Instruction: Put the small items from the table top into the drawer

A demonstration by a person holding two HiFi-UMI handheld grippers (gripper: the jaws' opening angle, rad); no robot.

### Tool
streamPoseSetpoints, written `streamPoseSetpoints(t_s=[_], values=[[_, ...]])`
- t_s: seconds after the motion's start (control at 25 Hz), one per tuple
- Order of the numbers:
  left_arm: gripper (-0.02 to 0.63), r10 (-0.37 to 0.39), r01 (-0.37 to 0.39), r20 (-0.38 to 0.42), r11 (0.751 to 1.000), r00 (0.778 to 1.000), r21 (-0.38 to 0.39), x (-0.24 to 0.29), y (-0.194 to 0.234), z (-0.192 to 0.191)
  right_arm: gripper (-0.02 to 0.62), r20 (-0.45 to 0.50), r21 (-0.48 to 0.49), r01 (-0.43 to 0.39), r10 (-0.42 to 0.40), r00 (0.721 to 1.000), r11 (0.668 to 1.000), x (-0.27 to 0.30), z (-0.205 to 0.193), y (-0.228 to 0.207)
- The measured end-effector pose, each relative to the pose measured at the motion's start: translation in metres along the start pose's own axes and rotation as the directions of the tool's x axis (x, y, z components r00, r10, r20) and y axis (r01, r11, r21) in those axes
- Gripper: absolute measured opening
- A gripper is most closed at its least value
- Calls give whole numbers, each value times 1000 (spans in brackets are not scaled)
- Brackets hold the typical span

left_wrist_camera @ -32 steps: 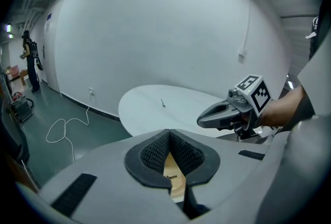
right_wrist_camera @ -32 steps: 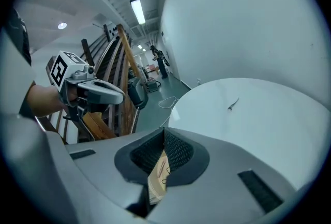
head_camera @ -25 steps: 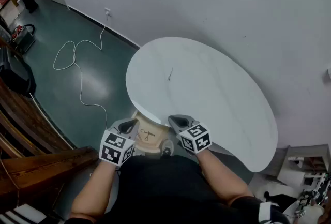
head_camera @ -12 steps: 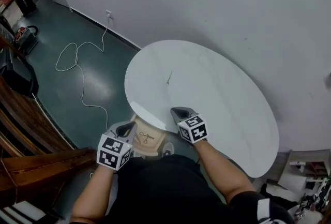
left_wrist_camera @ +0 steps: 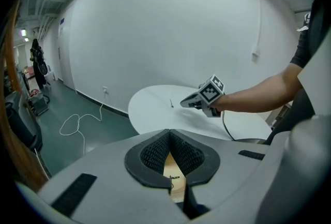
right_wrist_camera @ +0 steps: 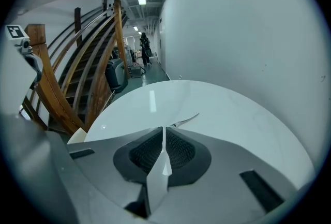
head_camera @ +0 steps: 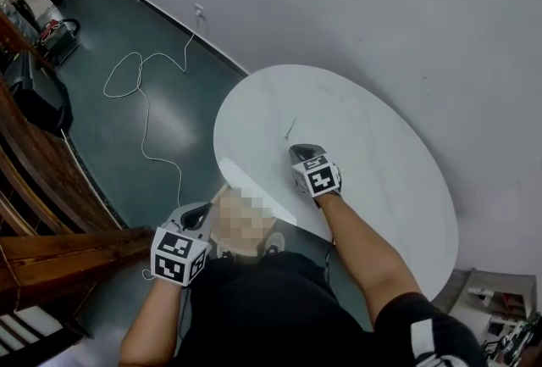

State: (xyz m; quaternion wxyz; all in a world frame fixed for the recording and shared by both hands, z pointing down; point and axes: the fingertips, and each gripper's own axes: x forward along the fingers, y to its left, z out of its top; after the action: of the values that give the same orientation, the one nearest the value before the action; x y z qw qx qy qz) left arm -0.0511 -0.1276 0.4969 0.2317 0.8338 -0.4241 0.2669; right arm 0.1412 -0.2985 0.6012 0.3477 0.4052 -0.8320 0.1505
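A thin metal tool lies on the white oval table, left of its middle. My right gripper is stretched out over the table, shut and empty, its tips just short of the tool. In the right gripper view the pads meet in a thin line. The left gripper view shows the tool and the right gripper from the side. My left gripper hangs shut below the table's near edge, over the open wooden drawer. A mosaic patch hides the drawer in the head view.
A white cable loops over the green floor left of the table. Wooden stairs rise at the far left. A white wall stands close behind the table. Shelving with clutter is at the lower right.
My right gripper has moved forward from the table's near edge out over the top, toward the metal tool. The left gripper has stayed low by the drawer.
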Motion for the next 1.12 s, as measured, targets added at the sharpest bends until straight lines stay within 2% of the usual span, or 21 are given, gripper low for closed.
streamPoseSetpoints(t_s=[0.28, 0.56, 0.88, 1.12], values=[[14, 48, -48, -8, 998, 999, -48, -4, 1, -5, 48, -67, -15, -21, 20, 998, 1000, 37, -4, -15], [14, 89, -90, -17, 992, 996, -86, -8, 3, -10, 55, -107, 13, -35, 37, 994, 999, 55, -6, -23], [14, 109, -111, -19, 988, 994, -112, -12, 9, -17, 54, -125, 120, -20, 35, 992, 993, 64, -14, -30], [14, 99, -99, -7, 990, 995, -105, -13, 11, -16, 12, -133, 176, -16, 40, 990, 984, 60, -12, -34]])
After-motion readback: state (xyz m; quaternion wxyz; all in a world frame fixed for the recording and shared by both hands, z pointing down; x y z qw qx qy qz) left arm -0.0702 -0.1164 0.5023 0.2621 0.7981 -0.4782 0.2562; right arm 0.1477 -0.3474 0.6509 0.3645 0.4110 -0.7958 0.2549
